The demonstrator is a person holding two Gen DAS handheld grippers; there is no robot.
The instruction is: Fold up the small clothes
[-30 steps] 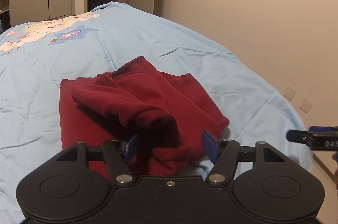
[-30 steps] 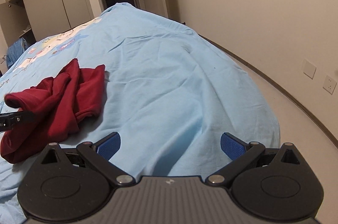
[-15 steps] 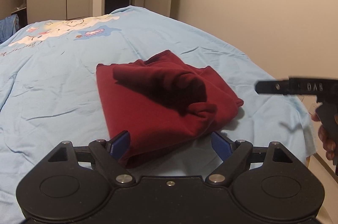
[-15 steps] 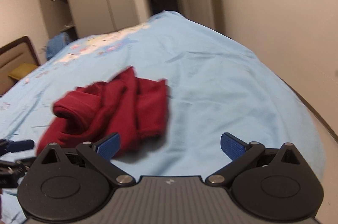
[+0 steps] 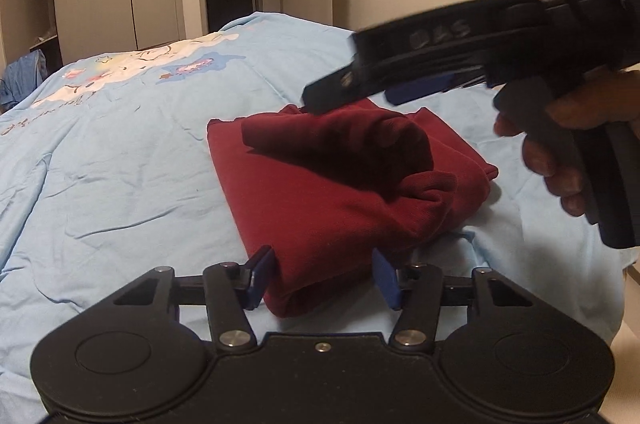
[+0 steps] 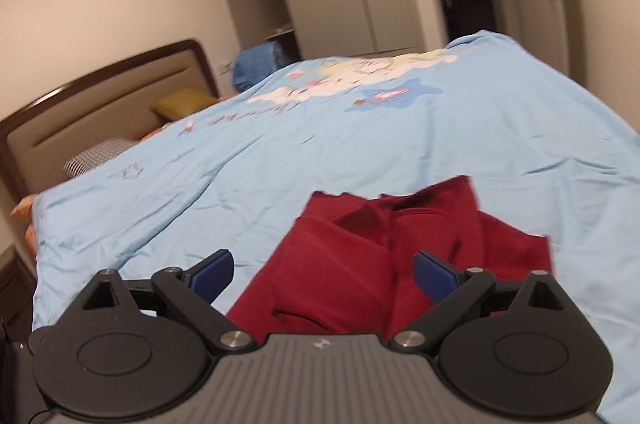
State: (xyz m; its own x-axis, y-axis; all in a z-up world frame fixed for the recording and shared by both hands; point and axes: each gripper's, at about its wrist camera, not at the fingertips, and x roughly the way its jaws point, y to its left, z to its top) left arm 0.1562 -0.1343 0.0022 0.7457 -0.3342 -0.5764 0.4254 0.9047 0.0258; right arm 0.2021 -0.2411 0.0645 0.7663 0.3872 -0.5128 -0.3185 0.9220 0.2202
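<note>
— Left claw (image 5: pixel 323 278) first: we see its jaws closing, with the near folded corner of the dark red garment (image 5: pixel 340 184) lying between the two blue pads (image 5: pixel 260 276). We can't make out the pads pressing the cloth yet; there looks to be a sliver of room on each side.

— Agreed. And our right claw (image 6: pixel 324 274) stands wide, its jaws just starting to close. In its own view the red garment (image 6: pixel 384 260) spreads under and ahead of it, partly between the fingers, nothing gripped.

— From the left wrist view we see that right claw (image 5: pixel 320 96) hanging above the far edge of the garment, a hand (image 5: pixel 560 144) wrapped around its grip.

— The garment itself lies crumpled on the light blue bed cover (image 5: pixel 100 164), a rolled sleeve across its top, near the right edge of the bed.

— We also see the headboard (image 6: pixel 100 104) beyond it in the right wrist view.
</note>
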